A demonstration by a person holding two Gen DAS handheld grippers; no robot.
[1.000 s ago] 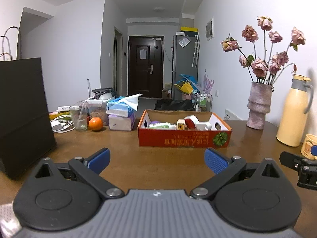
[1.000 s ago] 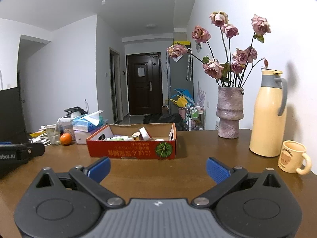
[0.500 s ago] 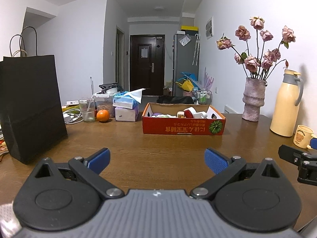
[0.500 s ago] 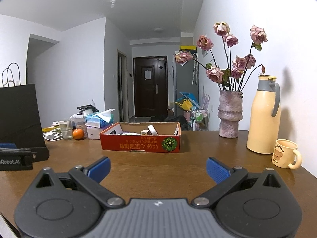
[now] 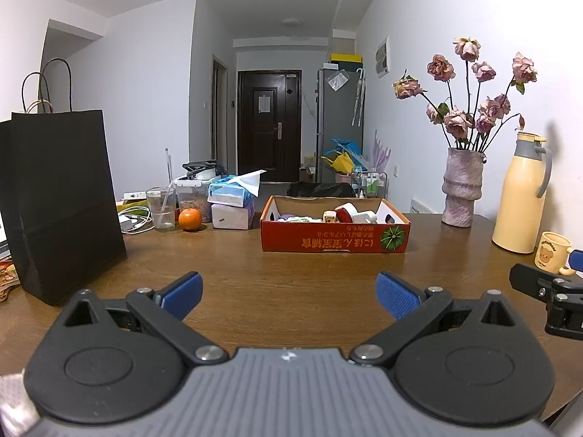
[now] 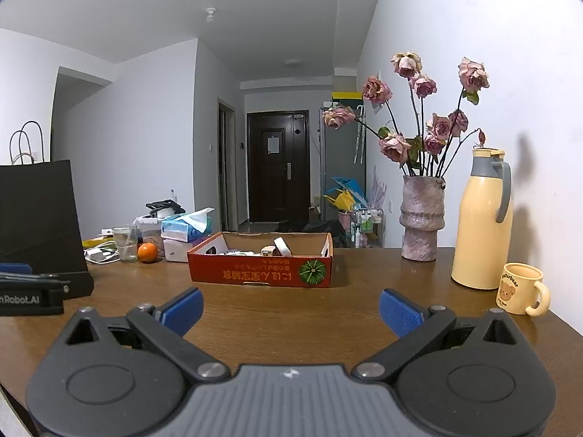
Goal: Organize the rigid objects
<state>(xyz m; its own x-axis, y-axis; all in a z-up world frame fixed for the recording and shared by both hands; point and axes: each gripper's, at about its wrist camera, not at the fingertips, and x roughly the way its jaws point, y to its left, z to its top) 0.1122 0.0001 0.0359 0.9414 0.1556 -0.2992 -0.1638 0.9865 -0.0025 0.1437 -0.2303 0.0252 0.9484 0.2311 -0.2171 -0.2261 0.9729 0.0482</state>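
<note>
Left gripper [image 5: 288, 293] fingers [image 5: 181, 293] spread wide, nothing between them; right gripper [image 6: 290, 306] fingers [image 6: 399, 311] likewise wide apart and empty. Both hover over the near part of the brown wooden surface [image 5: 255, 273], side by side, the right one showing at the left view's right edge. The task's things sit in the red cardboard box [image 5: 335, 235] at the middle of the surface, well apart from both grippers: a red-and-white roll-like item [image 5: 348, 213], a small bottle or tube and other bits too small to name. Likely stage: approach, nothing picked yet. Risks: items are packed close in the box, so open fingers going in could nudge neighbours or catch the box wall and drag the light box; reaching from the right could clip the bear mug [image 6: 519, 287] near the edge or the yellow flask [image 6: 481, 222]; the vase of dried roses [image 6: 422, 218] looks top-heavy and could tip if bumped. Left side: tall black paper bag [image 5: 58, 200], cables, a glass [image 5: 160, 207], an orange [image 5: 189, 219], tissue boxes [image 5: 233, 204]. Room: white walls, hallway with dark door [image 5: 269, 123] at far end, grey cabinet beside it, clutter on the floor.
</note>
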